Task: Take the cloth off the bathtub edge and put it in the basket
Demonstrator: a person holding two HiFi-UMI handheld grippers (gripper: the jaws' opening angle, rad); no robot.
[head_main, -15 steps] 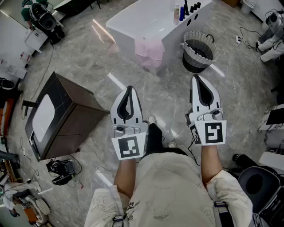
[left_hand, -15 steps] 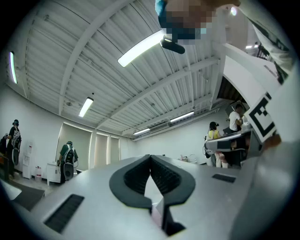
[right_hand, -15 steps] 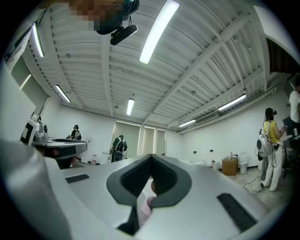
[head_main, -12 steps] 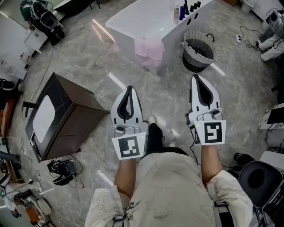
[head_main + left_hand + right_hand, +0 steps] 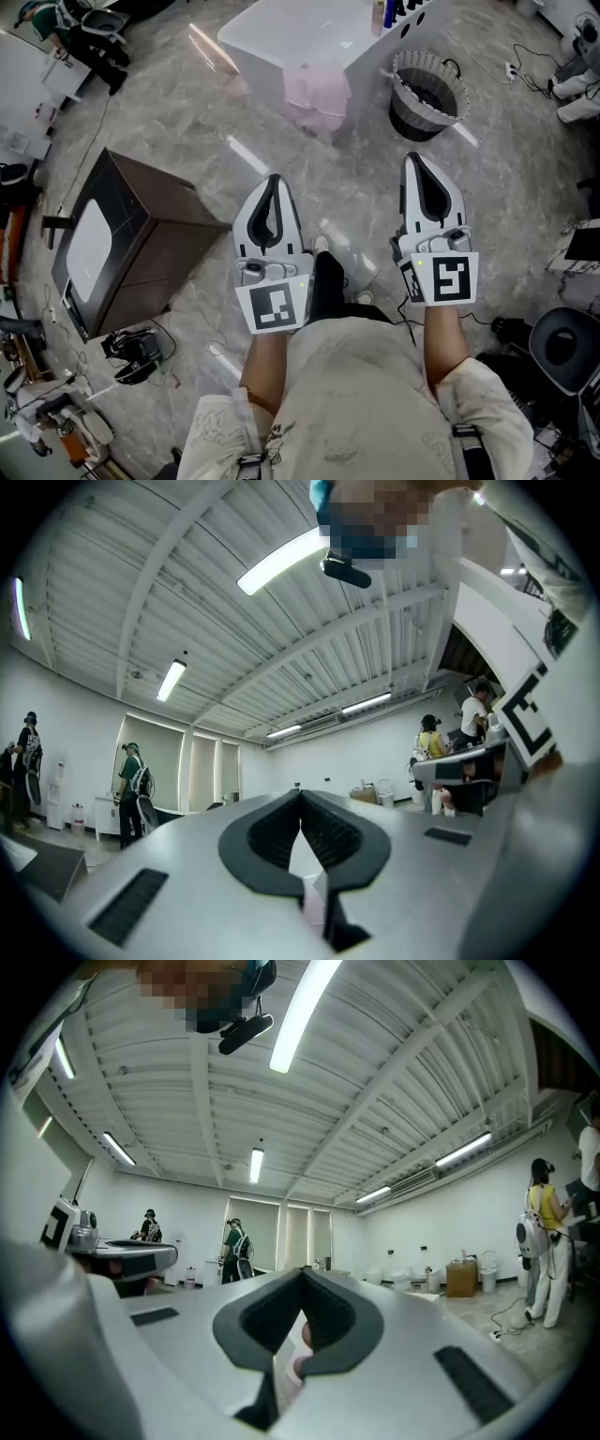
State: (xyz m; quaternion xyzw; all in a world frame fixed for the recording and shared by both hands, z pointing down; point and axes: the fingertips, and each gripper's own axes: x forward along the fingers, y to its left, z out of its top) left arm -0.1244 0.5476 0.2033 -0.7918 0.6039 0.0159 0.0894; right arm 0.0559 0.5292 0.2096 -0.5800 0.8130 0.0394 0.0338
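A pink cloth (image 5: 317, 96) hangs over the near edge of the white bathtub (image 5: 281, 42) at the top of the head view. To its right stands a grey woven basket (image 5: 427, 95) with a dark inside. My left gripper (image 5: 272, 180) and right gripper (image 5: 413, 159) are held side by side in front of the person, well short of the tub, tips pointing toward it. Both are shut with nothing in them. Each gripper view looks up at the ceiling, with the left gripper (image 5: 300, 794) and right gripper (image 5: 302, 1271) showing jaws closed tip to tip.
A dark brown cabinet (image 5: 122, 244) stands on the floor to the left. Bottles (image 5: 392, 11) sit on the tub's far corner. Cables and headphones (image 5: 131, 345) lie at lower left, a black stool (image 5: 567, 347) at lower right. Other people stand across the room.
The head view has shifted forward a little, so the tub, cloth and basket sit higher in the frame. Both grippers keep their pose and stay shut.
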